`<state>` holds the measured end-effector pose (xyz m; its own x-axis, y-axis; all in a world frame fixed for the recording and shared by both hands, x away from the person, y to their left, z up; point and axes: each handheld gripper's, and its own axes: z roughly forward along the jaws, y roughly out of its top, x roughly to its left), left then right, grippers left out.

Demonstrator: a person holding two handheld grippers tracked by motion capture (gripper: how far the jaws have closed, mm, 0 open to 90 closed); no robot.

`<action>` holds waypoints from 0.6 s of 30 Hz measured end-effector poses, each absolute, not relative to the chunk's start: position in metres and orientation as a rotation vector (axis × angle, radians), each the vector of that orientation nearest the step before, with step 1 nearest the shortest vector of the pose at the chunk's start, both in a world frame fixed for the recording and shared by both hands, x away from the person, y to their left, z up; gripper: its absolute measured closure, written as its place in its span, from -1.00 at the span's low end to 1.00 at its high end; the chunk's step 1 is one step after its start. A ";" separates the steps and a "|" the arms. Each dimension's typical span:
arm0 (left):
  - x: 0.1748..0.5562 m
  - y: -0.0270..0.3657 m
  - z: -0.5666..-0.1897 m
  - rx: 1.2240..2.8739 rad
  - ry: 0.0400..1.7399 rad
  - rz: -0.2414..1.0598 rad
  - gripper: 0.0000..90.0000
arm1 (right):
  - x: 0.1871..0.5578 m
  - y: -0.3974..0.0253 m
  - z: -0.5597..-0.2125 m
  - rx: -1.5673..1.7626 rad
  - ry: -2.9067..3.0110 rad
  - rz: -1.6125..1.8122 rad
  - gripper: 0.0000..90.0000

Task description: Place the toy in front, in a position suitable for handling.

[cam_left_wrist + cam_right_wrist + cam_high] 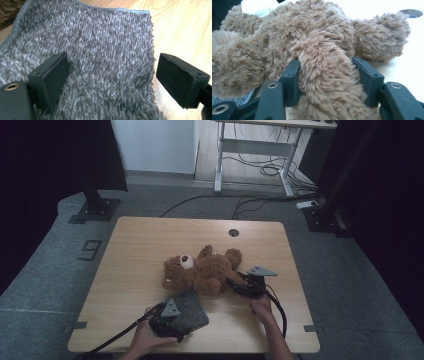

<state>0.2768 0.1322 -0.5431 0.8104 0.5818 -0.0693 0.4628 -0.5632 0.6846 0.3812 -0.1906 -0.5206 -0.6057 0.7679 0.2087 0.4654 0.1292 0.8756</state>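
Two grippers: left gripper (168, 315) jaws apart over grey cloth (100, 62); right gripper (329, 82) clamping teddy bear (202, 270) limb.

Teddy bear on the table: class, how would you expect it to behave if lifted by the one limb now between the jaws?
The teddy bear looks plush, so the right gripper, clamped on one limb, would probably squash it. The body would likely dangle limply. It seems light and unlikely to roll.

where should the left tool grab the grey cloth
Take the grey cloth by its right-hand edge, as the left tool sees it, coming in low from the near side. It lies flat, and that edge sits between the open jaws.
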 end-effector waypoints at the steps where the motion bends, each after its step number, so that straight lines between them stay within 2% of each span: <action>1: 0.276 0.131 -0.544 2.277 0.756 0.231 -0.75 | 0.381 -0.191 -0.521 1.204 2.118 1.467 -0.02; 6: 0.272 0.128 -0.547 2.302 0.735 0.302 -0.72 | 0.381 -0.191 -0.521 1.205 2.119 1.465 -0.02; 10: 0.273 0.129 -0.546 2.297 0.745 0.307 -0.66 | 0.381 -0.191 -0.521 1.205 2.119 1.465 -0.03; 14: 0.275 0.133 -0.545 2.286 0.755 0.318 -0.49 | 0.381 -0.191 -0.521 1.205 2.119 1.463 -0.03; 18: 0.276 0.138 -0.545 2.267 0.765 0.336 -0.22 | 0.381 -0.191 -0.520 1.205 2.119 1.461 -0.03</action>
<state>0.2764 0.1382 -0.5449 0.7909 0.6117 0.0180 0.4272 -0.5729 0.6996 0.3806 -0.1905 -0.5204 -0.6042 0.7697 0.2062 0.4662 0.1316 0.8748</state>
